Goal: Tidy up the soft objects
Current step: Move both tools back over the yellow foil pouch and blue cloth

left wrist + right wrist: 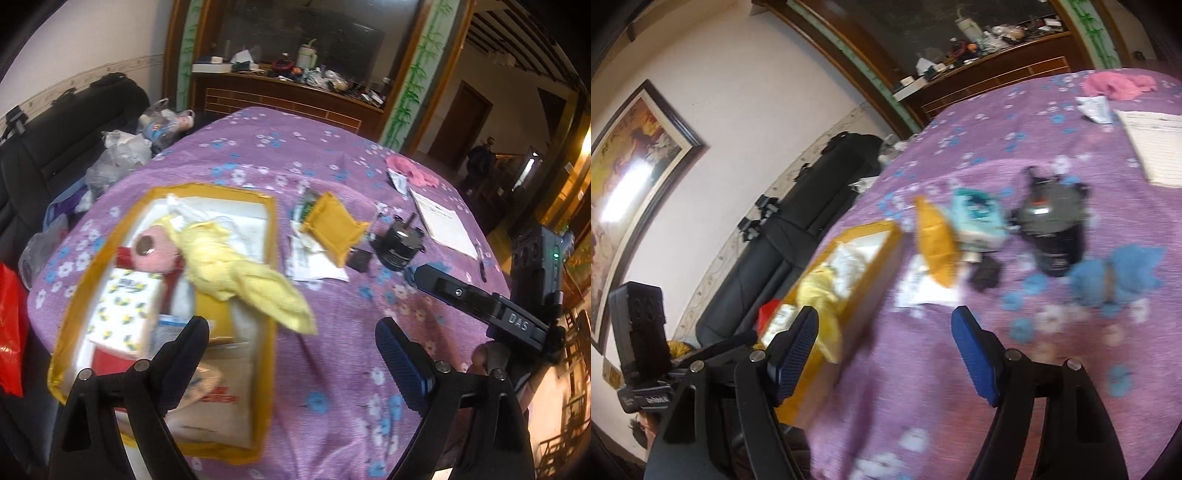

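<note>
The yellow cloth (pixel 236 273) is lying in the box (pixel 271 258), but its tail is hanging over the edge onto the surface (pixel 332 369) — it could slide out. Both the left gripper (pixel 291 354) and right gripper (pixel 886 350) are holding nothing, jaws wide apart.

My left claw (pixel 291 354) has matte black angular arms, each fixed with two round silver screw heads, and ribbed blue pads (pixel 400 365) on the fingers' inner faces. My right claw (pixel 886 350) is built the same: black arms, silver screws, ridged blue pads (pixel 973 356). From the left wrist view, I can see the other unit's black body with white "DAS" lettering and a small green light.
</note>
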